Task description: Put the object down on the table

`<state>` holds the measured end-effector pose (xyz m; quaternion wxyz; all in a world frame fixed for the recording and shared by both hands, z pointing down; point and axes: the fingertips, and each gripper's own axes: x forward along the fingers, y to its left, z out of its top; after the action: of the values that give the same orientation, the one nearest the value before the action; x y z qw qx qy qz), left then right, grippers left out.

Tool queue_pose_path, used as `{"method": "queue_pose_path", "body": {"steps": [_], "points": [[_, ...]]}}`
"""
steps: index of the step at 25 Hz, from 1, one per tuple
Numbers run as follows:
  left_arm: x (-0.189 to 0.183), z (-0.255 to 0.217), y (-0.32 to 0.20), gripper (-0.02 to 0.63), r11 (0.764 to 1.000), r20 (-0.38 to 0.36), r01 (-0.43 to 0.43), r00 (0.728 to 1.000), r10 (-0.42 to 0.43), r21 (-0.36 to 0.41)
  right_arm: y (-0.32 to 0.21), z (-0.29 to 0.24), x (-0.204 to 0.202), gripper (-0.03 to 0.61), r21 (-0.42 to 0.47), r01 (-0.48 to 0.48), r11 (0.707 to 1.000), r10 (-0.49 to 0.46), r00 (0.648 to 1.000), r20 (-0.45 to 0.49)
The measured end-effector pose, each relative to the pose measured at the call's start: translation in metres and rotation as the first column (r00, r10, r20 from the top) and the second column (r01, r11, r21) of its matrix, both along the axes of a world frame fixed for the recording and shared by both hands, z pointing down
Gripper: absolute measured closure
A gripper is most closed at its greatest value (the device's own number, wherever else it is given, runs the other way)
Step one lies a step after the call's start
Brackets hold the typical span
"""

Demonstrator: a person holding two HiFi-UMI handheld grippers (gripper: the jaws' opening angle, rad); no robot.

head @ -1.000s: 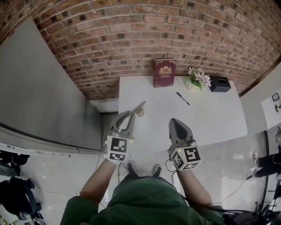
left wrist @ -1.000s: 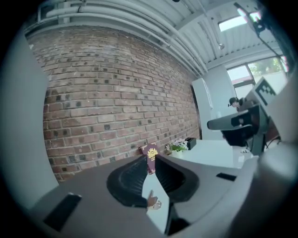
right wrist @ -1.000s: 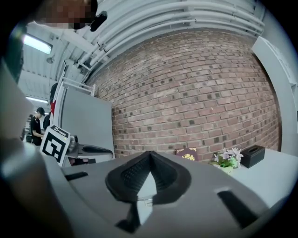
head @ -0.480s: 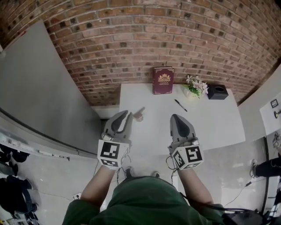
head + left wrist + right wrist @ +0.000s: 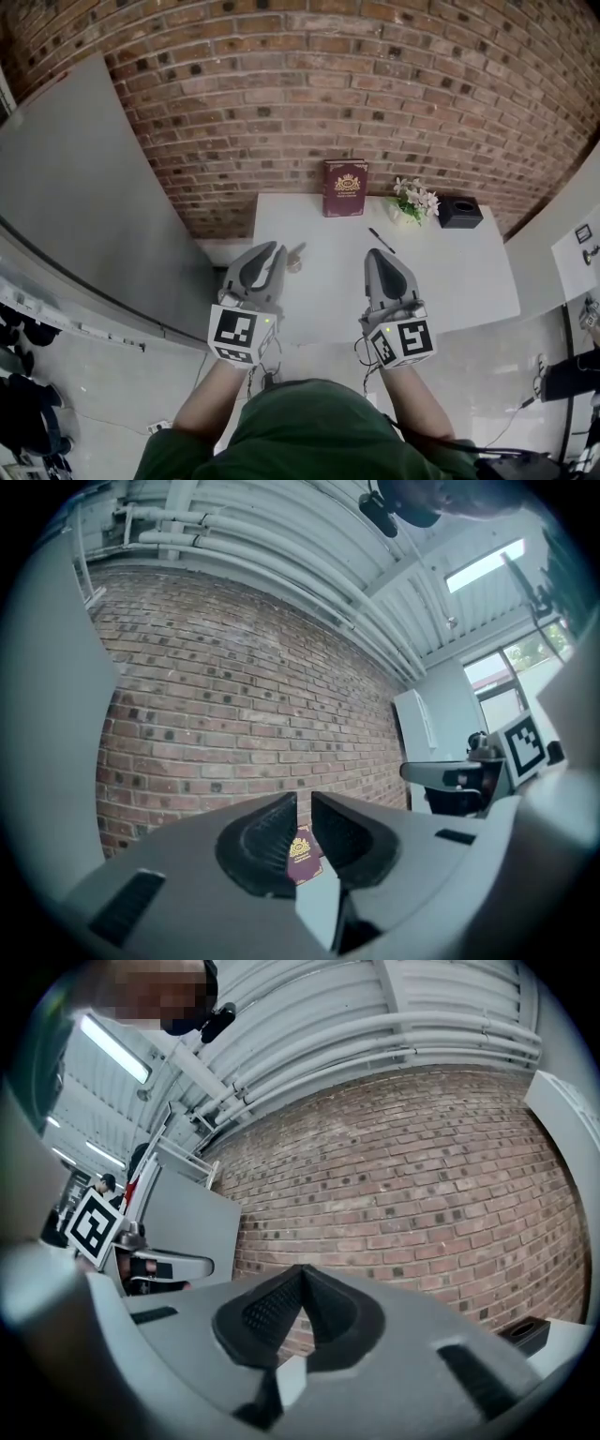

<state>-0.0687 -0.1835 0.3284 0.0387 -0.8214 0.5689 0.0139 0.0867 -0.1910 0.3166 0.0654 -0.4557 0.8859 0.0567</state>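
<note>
A small tan object (image 5: 294,262) rests on the white table (image 5: 441,272) near its left edge, free of both grippers. My left gripper (image 5: 272,249) hovers just left of it, its jaws drawn together to a thin slit with nothing between them. Through that slit in the left gripper view (image 5: 304,803) a red book (image 5: 303,853) shows. My right gripper (image 5: 375,255) hangs over the table's near middle, tips touching and empty (image 5: 302,1271).
The red book (image 5: 345,187) leans against the brick wall (image 5: 309,84) at the table's back. A flower pot (image 5: 412,200) and a black box (image 5: 460,211) stand at the back right, a pen (image 5: 381,240) lies near the middle. A grey panel (image 5: 84,187) rises at left.
The left gripper's jaws, spread apart one second ago beside the tan object, have come together. Both grippers sit slightly nearer the table's front edge; the object stays on the table.
</note>
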Motion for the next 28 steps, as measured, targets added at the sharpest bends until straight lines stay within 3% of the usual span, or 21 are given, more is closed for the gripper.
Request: {"method": "queue_pose_path", "body": {"steps": [28], "points": [[0.000,0.006,-0.020,0.568,1.000,-0.011,0.001,1.000,-0.001,-0.031,-0.016,0.006,-0.001,0.577,-0.010,0.015,1.000,-0.016,1.000,-0.025]]}}
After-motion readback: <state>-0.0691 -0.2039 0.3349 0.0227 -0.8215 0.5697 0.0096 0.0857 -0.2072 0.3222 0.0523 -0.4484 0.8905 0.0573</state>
